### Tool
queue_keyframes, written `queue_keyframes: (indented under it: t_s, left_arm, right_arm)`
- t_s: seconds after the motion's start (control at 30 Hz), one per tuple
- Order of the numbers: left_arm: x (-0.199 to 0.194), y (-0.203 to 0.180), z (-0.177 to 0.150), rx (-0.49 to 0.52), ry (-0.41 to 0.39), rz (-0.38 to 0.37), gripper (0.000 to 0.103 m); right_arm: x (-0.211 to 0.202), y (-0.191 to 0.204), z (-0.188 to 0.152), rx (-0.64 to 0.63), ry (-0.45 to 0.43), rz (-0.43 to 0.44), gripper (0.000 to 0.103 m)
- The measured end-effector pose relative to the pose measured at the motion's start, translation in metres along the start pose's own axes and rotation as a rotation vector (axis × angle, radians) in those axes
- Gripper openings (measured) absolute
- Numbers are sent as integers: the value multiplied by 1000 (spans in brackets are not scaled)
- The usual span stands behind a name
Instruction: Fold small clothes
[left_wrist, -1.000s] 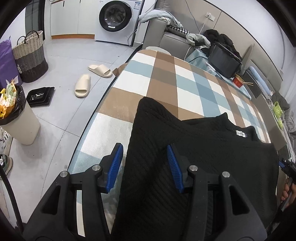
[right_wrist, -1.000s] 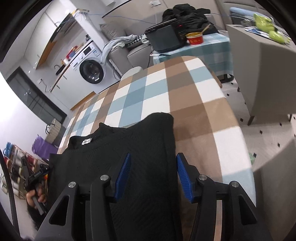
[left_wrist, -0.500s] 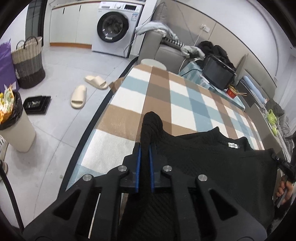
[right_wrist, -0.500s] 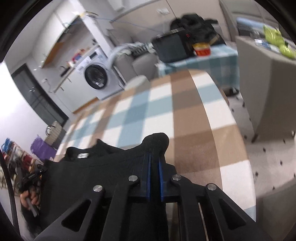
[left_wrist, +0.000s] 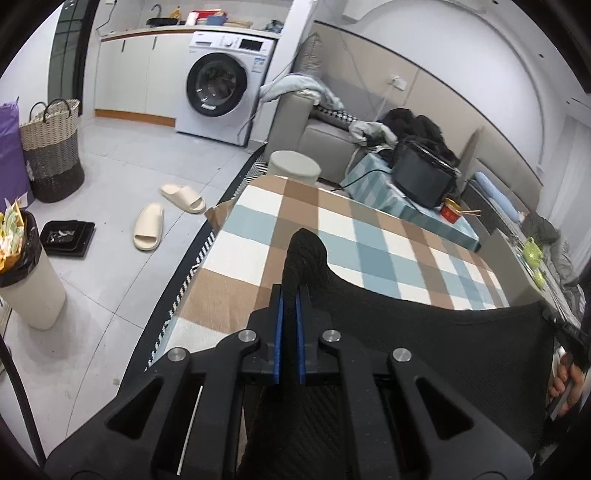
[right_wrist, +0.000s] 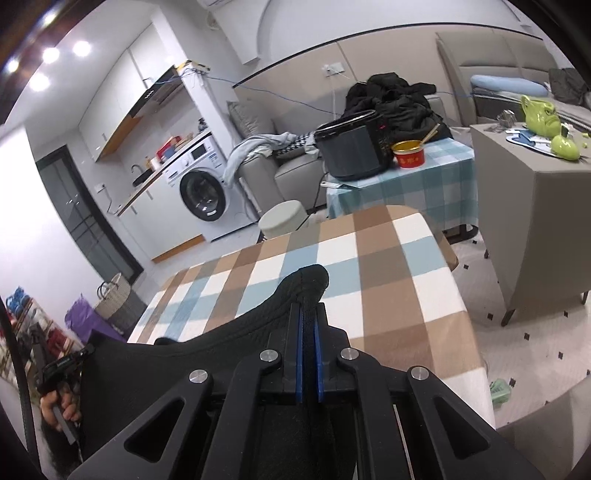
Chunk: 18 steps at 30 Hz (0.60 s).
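From the left wrist, the left tool (left_wrist: 289, 314) is clenched on a corner of the black sweater (left_wrist: 424, 332), a nub of ribbed knit poking out past the blue pads (left_wrist: 279, 332). Pinching a corner rather than a handful looks deliberate — it gives a clean edge to carry over in a fold. From that corner the cloth runs taut across to the far right of the view, where a hand (left_wrist: 565, 384) grips the other tool, so the near edge of the sweater is stretched between the two. Beyond it the checked cloth of the table (left_wrist: 332, 229) lies bare, which leaves room to lay the lifted part forward.

From the right wrist, the right tool (right_wrist: 308, 332) is likewise clamped on the opposite corner of the sweater (right_wrist: 184, 354), the knit bulging out above its pads (right_wrist: 299, 350). The fabric sags in a shallow curve toward the lower left, where the other hand (right_wrist: 59, 410) shows at the frame's edge. Most of the sweater is hidden under the tools, so I cannot tell how much of it rests on the table (right_wrist: 388, 295) — the held edge, though, appears raised off it. Holding both corners level should keep the fold line straight.
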<state>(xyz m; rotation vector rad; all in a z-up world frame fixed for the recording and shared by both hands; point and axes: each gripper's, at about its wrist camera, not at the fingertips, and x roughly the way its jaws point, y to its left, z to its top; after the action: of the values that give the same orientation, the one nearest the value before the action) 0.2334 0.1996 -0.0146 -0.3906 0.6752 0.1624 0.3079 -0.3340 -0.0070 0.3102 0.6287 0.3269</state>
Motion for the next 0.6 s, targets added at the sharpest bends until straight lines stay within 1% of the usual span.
queue_keyframes:
  t_s: [0.07, 0.1, 0.17, 0.2, 0.23, 0.27, 0.3, 0.33, 0.37, 0.4, 0.47, 0.53, 0.57, 0.6]
  left_arm:
    - [15, -1, 0, -4, 54, 42, 4]
    - [20, -2, -1, -4, 74, 66, 5]
    - [22, -4, -6, 10, 97, 70, 7]
    - [21, -3, -9, 13, 98, 67, 13]
    - [17, -4, -12, 15, 101, 63, 17]
    - [15, -3, -14, 15, 104, 65, 25]
    - [8, -2, -18, 11, 103, 66, 30]
    - [4, -1, -21, 8, 99, 65, 32]
    - [-3, 1, -25, 1, 95, 64, 37]
    - [-12, 4, -31, -12, 93, 64, 45]
    - [-28, 7, -42, -25, 91, 56, 51]
    - [-45, 8, -56, -14, 98, 54, 53]
    - [-51, 7, -61, -5, 103, 54, 55]
    - [-58, 5, -69, 5, 108, 55, 57]
  right_arm:
    - [12, -4, 0, -1, 35, -55, 5]
    - [19, -7, -2, 4, 73, -80, 10]
    - [27, -16, -8, 39, 136, -96, 15]
    - [27, -21, -14, 55, 160, -99, 18]
    - [25, -23, -18, 57, 167, -104, 21]
    - [22, -24, -22, 56, 172, -112, 29]
    - [15, -26, -28, 56, 183, -114, 35]
    - [7, -28, -34, 68, 185, -100, 38]
    - [0, -29, -40, 80, 187, -89, 42]
    - [-10, -31, -48, 95, 197, -76, 44]
    - [-27, -32, -62, 109, 216, -70, 45]
    - [-45, -32, -81, 118, 247, -54, 51]
    - [-53, -31, -90, 119, 253, -43, 57]
    - [-60, -30, -96, 121, 253, -36, 58]
